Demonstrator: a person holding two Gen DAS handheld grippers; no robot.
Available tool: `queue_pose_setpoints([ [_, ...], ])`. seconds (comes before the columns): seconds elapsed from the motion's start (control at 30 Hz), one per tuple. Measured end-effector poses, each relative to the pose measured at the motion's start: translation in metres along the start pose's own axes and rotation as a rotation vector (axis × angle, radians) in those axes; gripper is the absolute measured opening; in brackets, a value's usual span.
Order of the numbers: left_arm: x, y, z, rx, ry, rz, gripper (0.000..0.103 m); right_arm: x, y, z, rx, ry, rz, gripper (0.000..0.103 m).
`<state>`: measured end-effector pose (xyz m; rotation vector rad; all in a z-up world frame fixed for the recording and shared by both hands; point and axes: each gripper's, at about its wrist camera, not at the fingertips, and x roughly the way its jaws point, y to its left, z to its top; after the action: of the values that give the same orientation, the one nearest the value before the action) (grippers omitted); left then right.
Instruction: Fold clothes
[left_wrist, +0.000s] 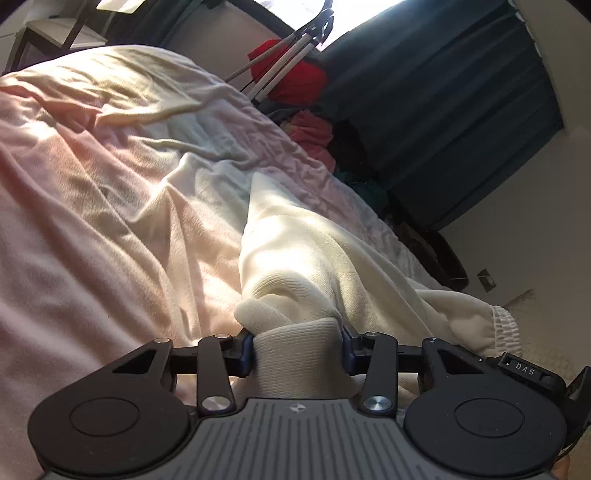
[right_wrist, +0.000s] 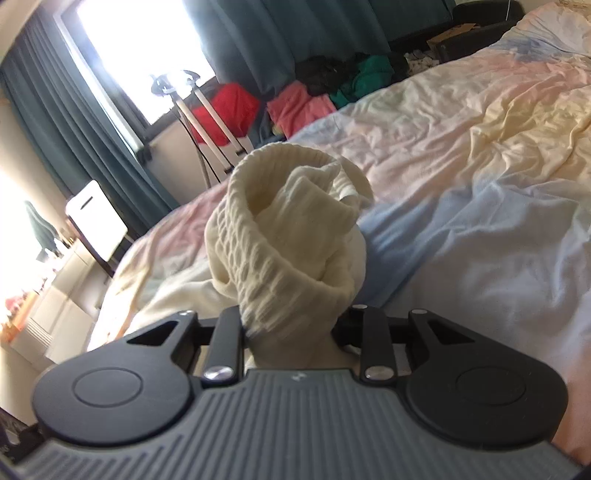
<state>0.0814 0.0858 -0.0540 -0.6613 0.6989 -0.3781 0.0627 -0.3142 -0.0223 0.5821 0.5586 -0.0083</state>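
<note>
- Left wrist view: the left gripper (left_wrist: 298, 350) has its jaws closed on a ribbed cuff of the cream garment (left_wrist: 295, 254); the cloth fills the gap between them
- From that grip the garment runs forward and slightly right across the bed (left_wrist: 110, 177), its long axis pointing away from the jaws and ending in a raised point; a gathered elastic band (left_wrist: 506, 328) shows at the right edge
- Right wrist view: the right gripper (right_wrist: 291, 328) has its jaws pinched on the gathered elastic band (right_wrist: 255, 236), which stands up in a twisted bunch directly ahead, lifted off the bed (right_wrist: 461, 177)
- Each gripper holds one end, so neither is nearer; the next fold likely depends on pulling the two ends apart to stretch the garment flat along its length
- A pile of clothes (right_wrist: 299, 103) lies beyond the far side of the bed
</note>
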Motion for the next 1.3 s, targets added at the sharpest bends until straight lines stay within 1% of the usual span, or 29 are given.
queue_pose_setpoints([
  [0.07,-0.007,-0.011,0.006,0.01,-0.018,-0.029,0.041,-0.011,0.001,0.007,0.018,-0.02,0.015,0.029],
  [0.13,-0.012,-0.029,0.014,0.035,-0.038,-0.042,0.04,-0.022,0.003,0.018,0.041,-0.034,0.027,0.029],
  [0.23,-0.015,-0.061,0.028,0.057,-0.077,-0.064,0.039,-0.038,0.005,0.041,0.058,-0.06,0.038,0.029],
  [0.3,-0.009,-0.085,0.035,0.047,-0.093,-0.088,0.038,-0.046,-0.004,0.062,0.074,-0.084,0.036,0.029],
  [0.43,0.031,-0.146,0.049,0.094,-0.084,-0.11,0.038,-0.06,-0.028,0.107,0.109,-0.131,0.024,0.029],
  [0.63,0.143,-0.251,0.057,0.153,-0.021,-0.16,0.037,-0.072,-0.098,0.197,0.184,-0.188,-0.036,0.029],
  [0.73,0.199,-0.304,0.061,0.182,0.011,-0.185,0.036,-0.068,-0.142,0.243,0.23,-0.211,-0.087,0.029],
  [0.83,0.256,-0.356,0.064,0.212,0.043,-0.209,0.036,-0.059,-0.188,0.281,0.266,-0.229,-0.14,0.029],
  [0.87,0.278,-0.367,0.06,0.225,0.06,-0.214,0.036,-0.054,-0.203,0.289,0.281,-0.231,-0.154,0.029],
  [0.93,0.314,-0.376,0.047,0.254,0.09,-0.211,0.036,-0.043,-0.234,0.3,0.316,-0.234,-0.179,0.029],
  [0.97,0.332,-0.381,0.041,0.269,0.105,-0.21,0.036,-0.036,-0.249,0.303,0.333,-0.234,-0.191,0.029],
  [1.03,0.367,-0.389,0.028,0.298,0.135,-0.206,0.036,-0.02,-0.276,0.297,0.366,-0.232,-0.211,0.029],
  [1.07,0.378,-0.383,0.018,0.313,0.151,-0.193,0.036,-0.01,-0.288,0.291,0.381,-0.224,-0.222,0.029],
  [1.13,0.401,-0.368,-0.002,0.342,0.183,-0.169,0.036,0.006,-0.306,0.276,0.391,-0.18,-0.249,0.029],
  [1.17,0.407,-0.358,-0.01,0.347,0.192,-0.17,0.036,0.013,-0.314,0.267,0.396,-0.156,-0.26,0.029],
  [1.23,0.418,-0.339,-0.026,0.36,0.21,-0.171,0.036,0.018,-0.326,0.246,0.395,-0.136,-0.26,0.029],
  [1.3,0.416,-0.327,-0.038,0.403,0.236,-0.16,0.037,0.015,-0.334,0.221,0.41,-0.131,-0.25,0.03],
])
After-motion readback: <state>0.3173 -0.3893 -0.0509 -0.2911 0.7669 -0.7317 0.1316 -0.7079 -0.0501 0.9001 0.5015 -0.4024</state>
